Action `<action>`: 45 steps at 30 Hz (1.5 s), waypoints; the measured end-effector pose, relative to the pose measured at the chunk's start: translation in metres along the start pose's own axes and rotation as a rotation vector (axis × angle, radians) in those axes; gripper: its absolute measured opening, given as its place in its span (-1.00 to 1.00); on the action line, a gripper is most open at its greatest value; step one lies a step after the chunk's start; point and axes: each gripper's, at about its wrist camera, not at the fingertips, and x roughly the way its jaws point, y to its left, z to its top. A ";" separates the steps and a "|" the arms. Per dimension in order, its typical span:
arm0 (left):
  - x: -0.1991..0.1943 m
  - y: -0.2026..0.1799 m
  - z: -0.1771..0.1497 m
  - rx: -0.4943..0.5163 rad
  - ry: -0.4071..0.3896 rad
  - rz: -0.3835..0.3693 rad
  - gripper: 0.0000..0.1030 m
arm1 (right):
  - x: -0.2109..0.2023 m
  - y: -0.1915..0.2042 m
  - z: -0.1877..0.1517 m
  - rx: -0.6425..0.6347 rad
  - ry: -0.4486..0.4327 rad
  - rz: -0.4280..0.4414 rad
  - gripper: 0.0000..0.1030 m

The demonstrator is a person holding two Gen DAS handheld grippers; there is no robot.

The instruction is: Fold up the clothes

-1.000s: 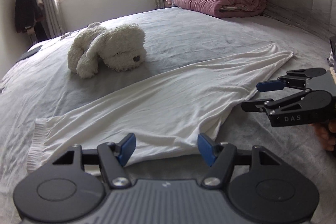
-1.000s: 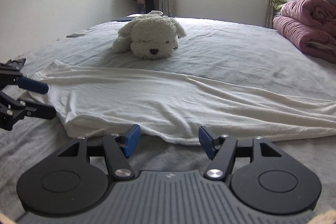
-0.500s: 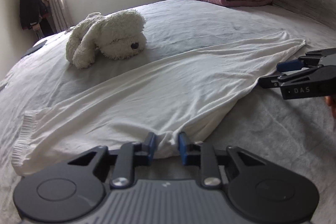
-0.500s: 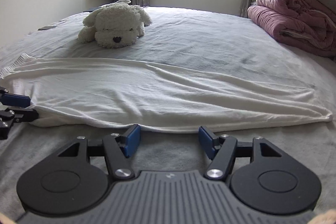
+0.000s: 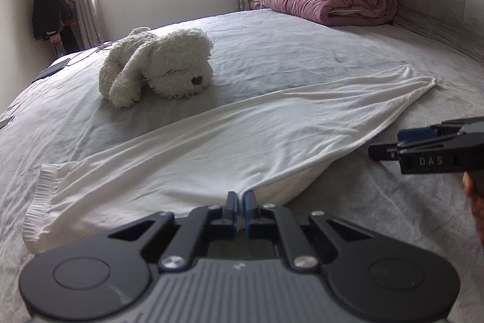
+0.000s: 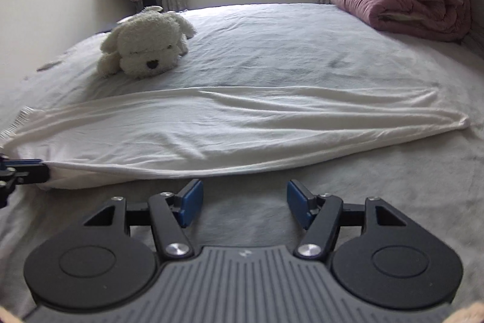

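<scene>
white garment (image 5: 230,147) edge pinched, left hand-held gripper (image 5: 240,203)

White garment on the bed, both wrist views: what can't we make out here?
- White garment: type unclear; it lies folded over, underside hidden, both views.
- Left gripper: how much fabric it pinches is hidden by its pads, left wrist view; frame edge crops it in the right wrist view.
- Right gripper: open, short of the hem; edge crops it in the left wrist view.
</scene>
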 end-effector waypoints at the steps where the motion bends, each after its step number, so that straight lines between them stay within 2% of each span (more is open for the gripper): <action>1: -0.001 0.000 0.000 -0.005 -0.001 -0.002 -0.91 | -0.001 0.006 -0.002 -0.016 -0.001 0.018 0.29; 4: -0.003 0.002 0.002 -0.020 -0.006 -0.009 -0.91 | 0.003 0.022 -0.002 -0.081 0.005 0.042 0.28; 6: -0.004 0.003 0.003 -0.028 -0.008 -0.013 -0.91 | 0.009 0.018 0.003 -0.058 0.001 0.060 0.18; 8: -0.004 0.001 0.002 -0.021 -0.006 -0.010 -0.91 | 0.016 0.010 0.009 -0.015 -0.002 0.068 -0.05; 10: -0.003 0.001 0.001 -0.014 -0.003 -0.009 -0.91 | 0.020 0.001 0.014 0.030 -0.010 0.069 -0.14; 15: -0.004 0.000 0.001 -0.007 -0.007 -0.006 -0.91 | 0.021 -0.002 0.013 0.017 -0.014 0.082 -0.12; 22: -0.003 -0.001 0.000 0.004 0.000 -0.003 -0.91 | 0.016 -0.008 0.017 0.035 -0.088 0.062 -0.06; 27: -0.003 -0.001 -0.001 0.009 -0.001 -0.001 -0.91 | 0.029 -0.017 0.024 0.056 -0.063 0.047 -0.06; 31: -0.002 -0.002 -0.001 0.017 -0.002 0.003 -0.91 | 0.029 -0.012 0.031 -0.006 -0.088 0.016 -0.03; 36: -0.002 -0.003 -0.002 0.022 0.001 0.004 -0.91 | 0.042 -0.007 0.031 -0.100 -0.020 0.019 -0.01; 41: 0.000 -0.004 -0.003 0.032 0.015 0.003 -0.91 | 0.029 -0.010 0.019 -0.124 0.002 -0.001 0.04; 45: -0.001 -0.007 -0.005 0.054 0.022 0.003 -0.91 | 0.025 -0.021 0.017 -0.106 -0.002 -0.053 0.11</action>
